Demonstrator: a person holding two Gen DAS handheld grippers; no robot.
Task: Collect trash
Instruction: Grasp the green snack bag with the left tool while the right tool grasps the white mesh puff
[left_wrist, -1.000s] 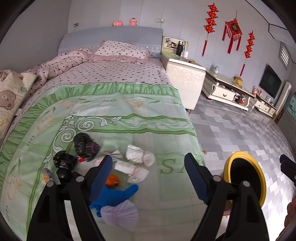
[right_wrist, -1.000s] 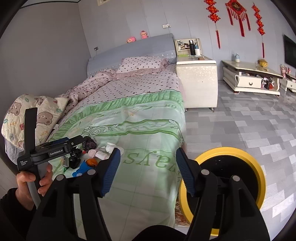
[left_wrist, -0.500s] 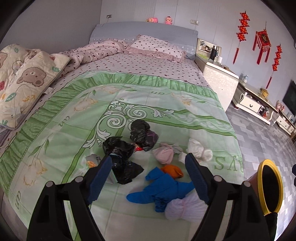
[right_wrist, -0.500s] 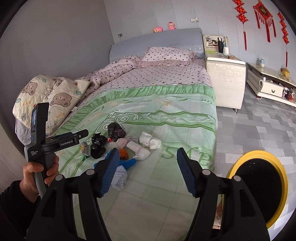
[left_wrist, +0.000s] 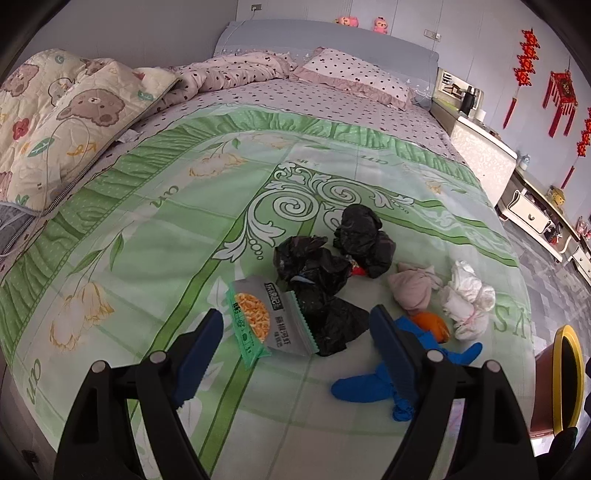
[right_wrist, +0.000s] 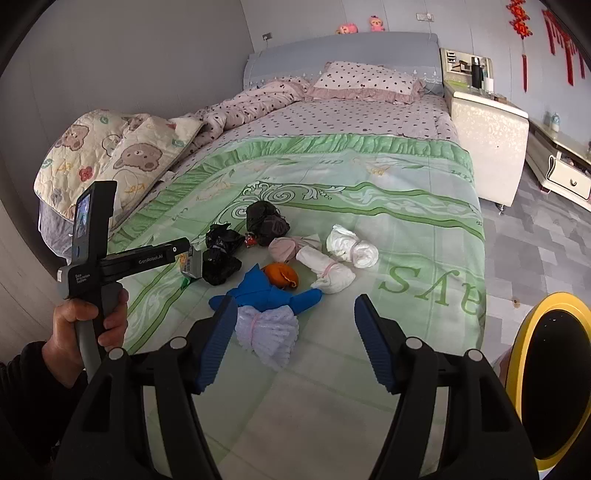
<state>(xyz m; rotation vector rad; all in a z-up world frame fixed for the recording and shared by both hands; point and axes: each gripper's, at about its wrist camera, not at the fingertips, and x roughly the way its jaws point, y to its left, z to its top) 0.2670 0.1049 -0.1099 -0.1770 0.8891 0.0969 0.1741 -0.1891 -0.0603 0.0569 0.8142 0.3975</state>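
Note:
Trash lies on the green bedspread (left_wrist: 147, 229): a grey and green snack packet (left_wrist: 267, 321), crumpled black bags (left_wrist: 317, 273), an orange peel (left_wrist: 432, 325), and tied bundles in blue (left_wrist: 362, 384), pink (left_wrist: 412, 290) and white (left_wrist: 467, 295). My left gripper (left_wrist: 293, 354) is open, hovering just before the snack packet. My right gripper (right_wrist: 297, 343) is open above a pale lilac bundle (right_wrist: 267, 334), near the blue bundle (right_wrist: 266, 291) and orange peel (right_wrist: 282, 275). The left gripper's body (right_wrist: 122, 258) shows in the right wrist view.
A yellow-rimmed bin (right_wrist: 550, 391) stands on the floor at the bed's right side; it also shows in the left wrist view (left_wrist: 565, 376). A bear-print quilt (left_wrist: 62, 118) lies at the left. A white nightstand (right_wrist: 487, 144) stands beside the headboard.
Both grippers have swung left from the bin side toward the trash pile and come closer to it. The snack packet has come into plain view before the left gripper.

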